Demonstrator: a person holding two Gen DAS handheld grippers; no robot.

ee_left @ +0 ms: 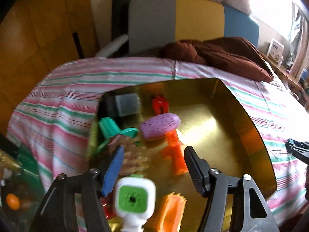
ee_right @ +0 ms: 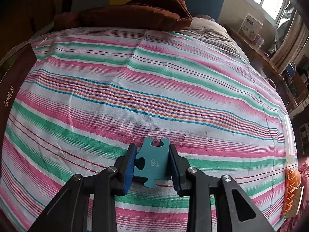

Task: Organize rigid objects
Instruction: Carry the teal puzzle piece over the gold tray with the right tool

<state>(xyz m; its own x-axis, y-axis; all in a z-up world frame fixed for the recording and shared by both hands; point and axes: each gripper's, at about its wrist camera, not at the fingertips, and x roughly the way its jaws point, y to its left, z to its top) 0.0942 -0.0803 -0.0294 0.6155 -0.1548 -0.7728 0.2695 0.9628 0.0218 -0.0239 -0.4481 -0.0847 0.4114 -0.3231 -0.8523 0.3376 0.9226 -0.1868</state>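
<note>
My left gripper is open above a shiny gold tray on the striped bed. In the tray lie a purple oval piece, an orange clear figure, a red toy, a teal piece, a grey-black block, a white and green toy and an orange ridged piece. The white and green toy sits just below the open fingers, not gripped. My right gripper is shut on a teal puzzle piece marked 18, held just over the striped bedcover.
A brown blanket lies at the bed's head in front of grey, yellow and blue cushions. An orange comb-like thing and a clear tube lie at the bed's right edge. A dark red box lid sits at the left edge.
</note>
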